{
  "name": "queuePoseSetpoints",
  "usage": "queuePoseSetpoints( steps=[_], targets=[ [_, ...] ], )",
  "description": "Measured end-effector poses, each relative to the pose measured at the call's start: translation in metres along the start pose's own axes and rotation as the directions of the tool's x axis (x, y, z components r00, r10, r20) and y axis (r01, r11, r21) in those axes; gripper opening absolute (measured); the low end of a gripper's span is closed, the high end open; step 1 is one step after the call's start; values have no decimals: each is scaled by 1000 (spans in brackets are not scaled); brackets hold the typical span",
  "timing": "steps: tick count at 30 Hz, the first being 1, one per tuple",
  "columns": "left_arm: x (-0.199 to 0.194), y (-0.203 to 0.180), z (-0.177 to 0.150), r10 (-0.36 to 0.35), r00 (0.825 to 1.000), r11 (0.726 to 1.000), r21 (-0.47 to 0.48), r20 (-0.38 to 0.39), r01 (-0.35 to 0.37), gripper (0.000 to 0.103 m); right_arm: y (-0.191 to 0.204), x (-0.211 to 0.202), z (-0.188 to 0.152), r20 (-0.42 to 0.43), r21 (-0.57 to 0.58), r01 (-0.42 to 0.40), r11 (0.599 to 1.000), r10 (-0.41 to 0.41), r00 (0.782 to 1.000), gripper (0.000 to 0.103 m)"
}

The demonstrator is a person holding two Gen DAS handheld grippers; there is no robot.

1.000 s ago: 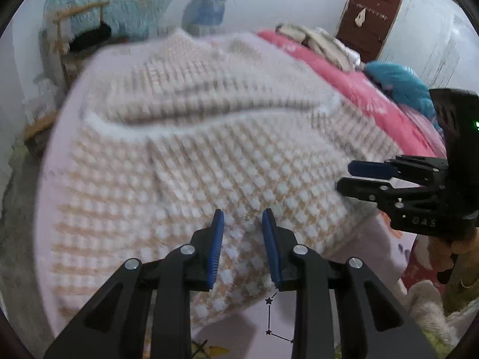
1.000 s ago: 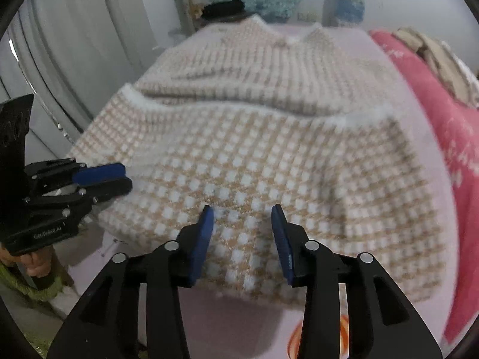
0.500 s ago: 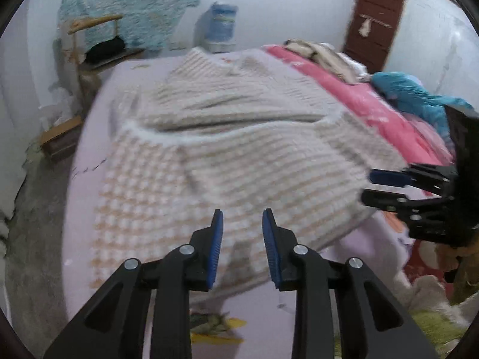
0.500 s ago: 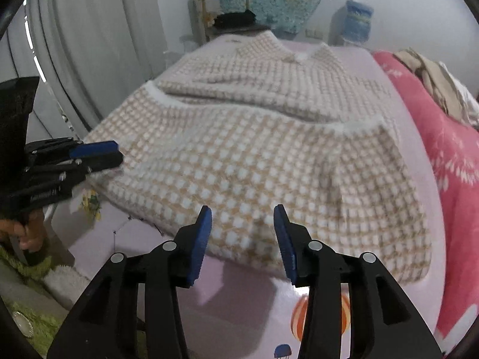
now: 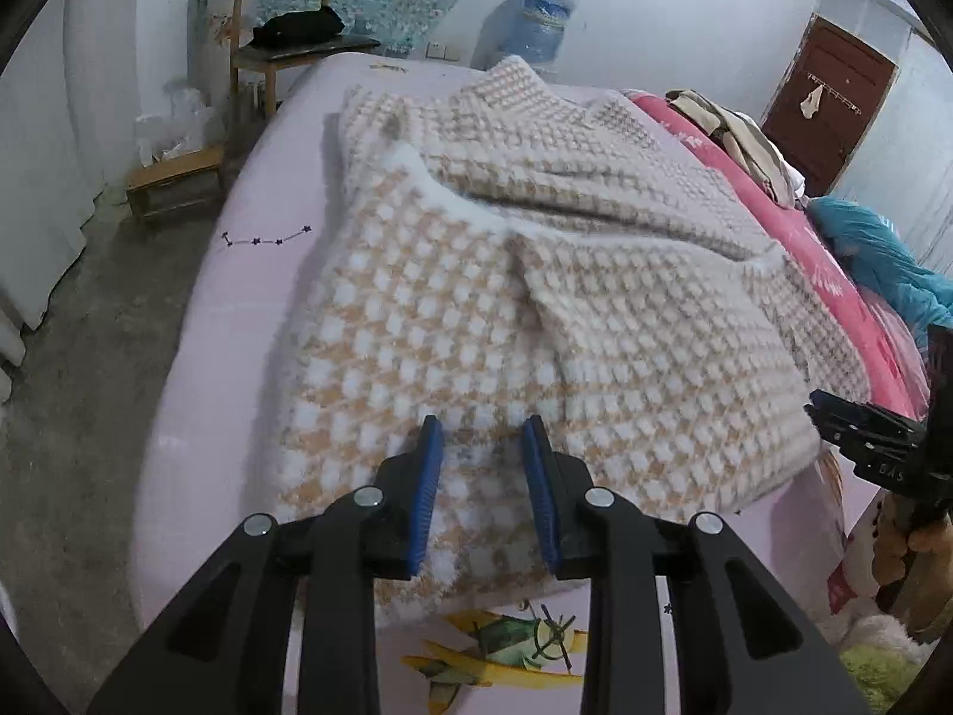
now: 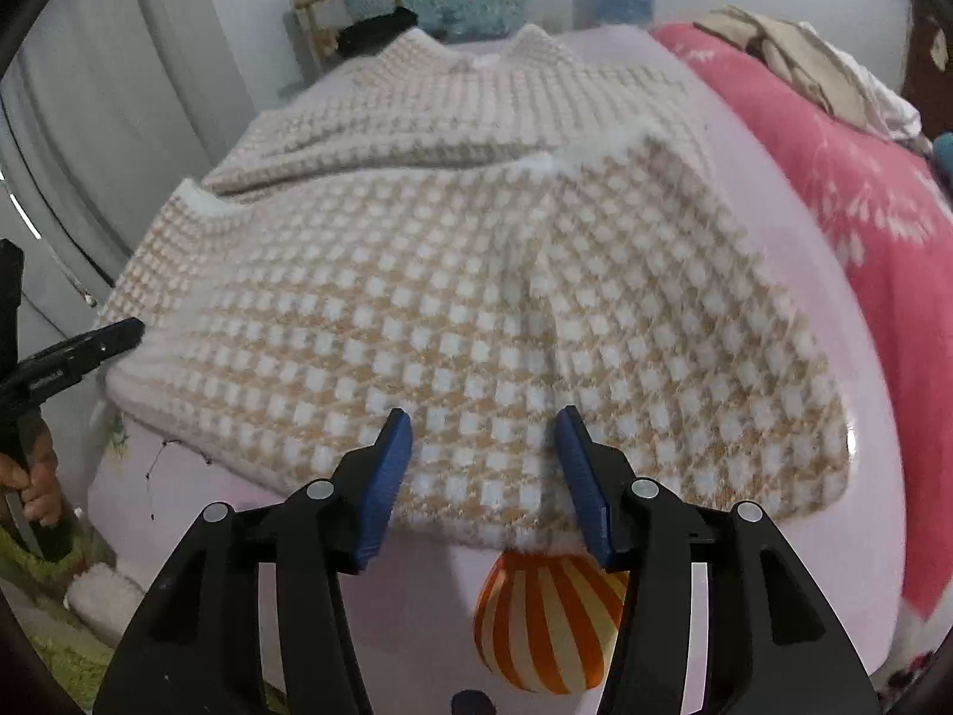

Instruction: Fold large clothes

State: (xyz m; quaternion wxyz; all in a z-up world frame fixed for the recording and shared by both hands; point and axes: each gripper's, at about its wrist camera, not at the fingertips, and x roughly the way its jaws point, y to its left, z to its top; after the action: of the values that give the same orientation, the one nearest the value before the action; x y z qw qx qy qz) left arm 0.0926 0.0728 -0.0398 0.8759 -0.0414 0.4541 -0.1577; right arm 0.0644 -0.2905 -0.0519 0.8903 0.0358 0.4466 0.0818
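Observation:
A large fluffy garment (image 5: 506, 310) in beige and white checks lies spread on the bed, its lower part folded up over the body. My left gripper (image 5: 482, 429) hovers over the near hem toward its left side, its jaws a narrow gap apart and pinching nothing. My right gripper (image 6: 482, 417) hangs above the same garment (image 6: 476, 274) near the hem's right half. Its jaws are opening, with cloth below them but none pressed between the pads. Each gripper shows at the edge of the other's view: the right gripper (image 5: 834, 411) and the left gripper (image 6: 119, 333).
A pale pink sheet (image 5: 238, 310) with cartoon prints covers the bed, with a red-pink blanket (image 6: 863, 190) along the right side. Piled clothes (image 5: 732, 137) and a blue cloth (image 5: 881, 256) lie there. Beyond the bed stand a wooden chair (image 5: 280, 30), a water bottle (image 5: 536, 24) and a low stool (image 5: 173, 179).
Both grippers have drawn back from over the garment's middle to its near hem. The left one shifted leftward, and the right gripper's jaws have widened.

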Motion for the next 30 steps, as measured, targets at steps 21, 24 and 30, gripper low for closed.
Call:
queuePoseSetpoints(
  steps=[21,24,30],
  targets=[
    [-15,13,50,42,990,998,-47,132,-36,41,-34,-27,43,118,139,33,990,-50,992,72],
    [-6,5,66,35,990,999,-33,135,-31,44,-30,-18,59,121,132,17,991,-33,992,72],
    [35,-7,76,87,995,996,-1,45,-88,60,-22,5,72,100,107,28,994,-39,994,76]
  ],
)
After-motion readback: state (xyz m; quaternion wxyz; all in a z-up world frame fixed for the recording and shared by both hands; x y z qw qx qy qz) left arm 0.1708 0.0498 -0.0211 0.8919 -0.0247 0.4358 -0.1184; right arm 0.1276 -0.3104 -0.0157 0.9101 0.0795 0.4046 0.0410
